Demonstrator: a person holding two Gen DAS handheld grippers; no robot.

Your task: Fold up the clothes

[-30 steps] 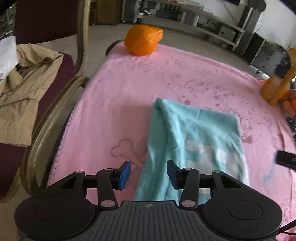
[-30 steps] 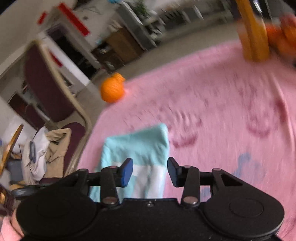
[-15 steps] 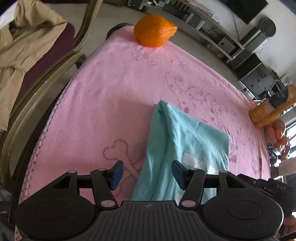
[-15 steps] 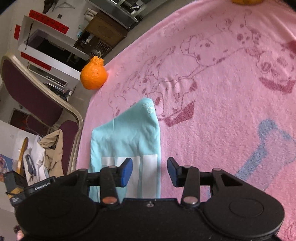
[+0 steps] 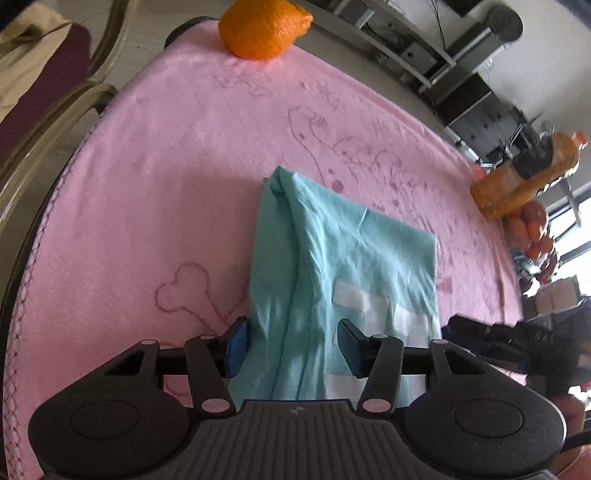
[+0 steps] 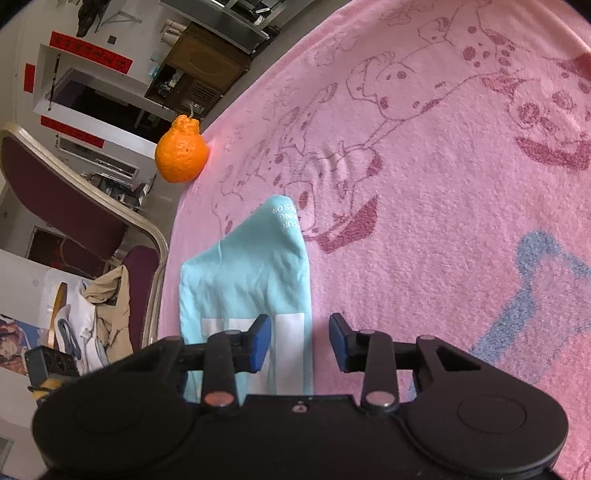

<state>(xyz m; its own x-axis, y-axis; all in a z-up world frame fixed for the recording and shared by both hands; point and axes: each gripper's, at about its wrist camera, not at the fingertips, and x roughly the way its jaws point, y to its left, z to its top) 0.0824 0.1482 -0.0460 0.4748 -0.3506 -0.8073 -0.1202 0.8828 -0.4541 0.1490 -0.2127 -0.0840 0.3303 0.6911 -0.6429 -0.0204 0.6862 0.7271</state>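
Left gripper (image 5: 292,341) jaws have just been closing, still spread, straddling the near left edge of the folded teal garment (image 5: 332,266) (unpinched). Right gripper (image 6: 300,341) jaws, likewise just closing, straddle its near right edge. Garment lies flat on the pink blanket (image 5: 166,177), orange fruit (image 5: 262,26) beyond

I see the desk covered by a pink blanket (image 5: 155,177) printed with dogs and bones. On it lie a folded turquoise shirt (image 5: 332,258), an orange (image 5: 262,27) at the far edge, and a bottle (image 5: 524,177).
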